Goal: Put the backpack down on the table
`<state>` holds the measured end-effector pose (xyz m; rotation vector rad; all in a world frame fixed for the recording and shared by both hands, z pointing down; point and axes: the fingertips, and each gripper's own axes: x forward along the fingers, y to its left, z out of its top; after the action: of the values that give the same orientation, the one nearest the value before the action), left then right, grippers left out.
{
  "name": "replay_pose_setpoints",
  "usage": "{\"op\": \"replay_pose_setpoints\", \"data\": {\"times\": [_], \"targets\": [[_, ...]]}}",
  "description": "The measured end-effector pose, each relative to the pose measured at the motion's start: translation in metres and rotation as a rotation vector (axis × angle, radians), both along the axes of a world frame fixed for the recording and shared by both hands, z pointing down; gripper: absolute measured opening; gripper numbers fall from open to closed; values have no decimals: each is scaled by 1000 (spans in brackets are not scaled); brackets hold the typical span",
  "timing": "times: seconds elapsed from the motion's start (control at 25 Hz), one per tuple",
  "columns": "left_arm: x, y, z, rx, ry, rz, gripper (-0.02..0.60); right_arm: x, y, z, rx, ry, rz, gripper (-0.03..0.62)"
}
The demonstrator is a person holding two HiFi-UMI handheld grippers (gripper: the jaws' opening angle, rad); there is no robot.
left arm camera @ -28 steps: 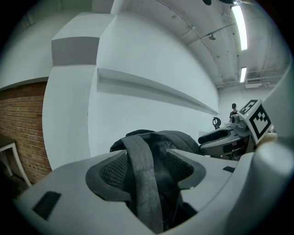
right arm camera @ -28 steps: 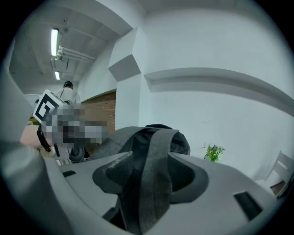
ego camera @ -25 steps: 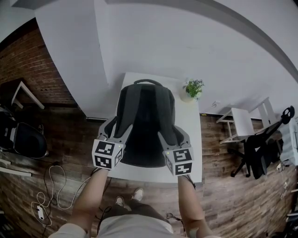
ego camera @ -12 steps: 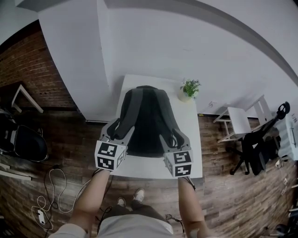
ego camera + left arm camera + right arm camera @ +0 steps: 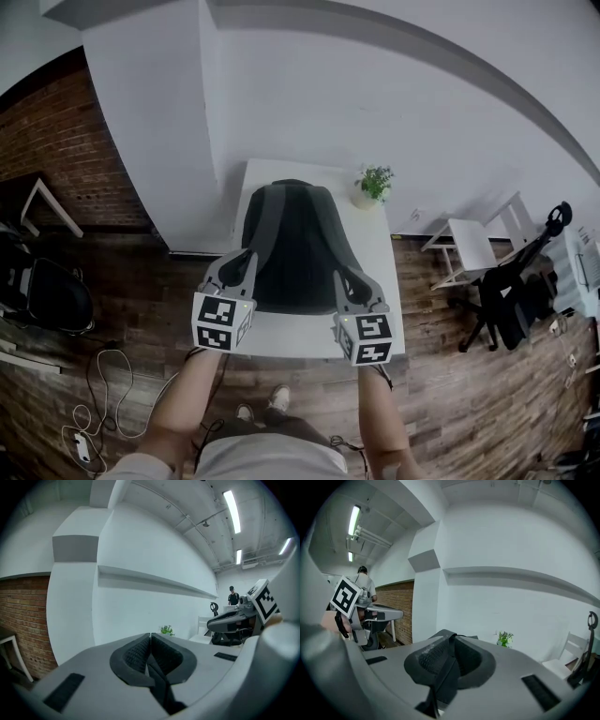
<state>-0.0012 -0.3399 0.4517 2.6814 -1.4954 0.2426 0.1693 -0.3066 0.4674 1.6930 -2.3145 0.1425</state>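
The dark grey backpack (image 5: 298, 248) lies flat on the white table (image 5: 300, 336), straps up and top handle toward the wall. My left gripper (image 5: 240, 265) hovers over its near left corner. Its pads are pressed together with nothing between them in the left gripper view (image 5: 150, 641). My right gripper (image 5: 349, 281) is over the near right corner. Its jaws are closing, the pads meet at the tips (image 5: 451, 644), and I see nothing held between them. Just past those tips, the right gripper view shows the backpack's top (image 5: 443, 633).
A small potted plant (image 5: 372, 183) stands at the table's far right corner, next to the backpack. The white wall is right behind the table. On the right stand a white side table (image 5: 469, 246) and a black office chair (image 5: 520, 300). Cables (image 5: 112, 375) lie on the wooden floor at left.
The backpack sank from being held up toward me to lying on the table. Both grippers came off its shoulder straps, drew back toward its near corners and closed.
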Motion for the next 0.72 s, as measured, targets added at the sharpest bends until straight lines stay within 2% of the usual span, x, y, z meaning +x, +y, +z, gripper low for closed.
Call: {"op": "replay_pose_setpoints", "data": {"times": [0.32, 0.48, 0.72], "targets": [[-16, 36, -38, 74, 82, -1, 17, -16, 32, -42, 82, -37, -20, 44], [-38, 57, -70, 151, 120, -23, 17, -31, 56, -75, 153, -127, -71, 41], [-69, 91, -119, 246, 195, -28, 17, -44, 88, -122, 257, -161, -120, 41]]}}
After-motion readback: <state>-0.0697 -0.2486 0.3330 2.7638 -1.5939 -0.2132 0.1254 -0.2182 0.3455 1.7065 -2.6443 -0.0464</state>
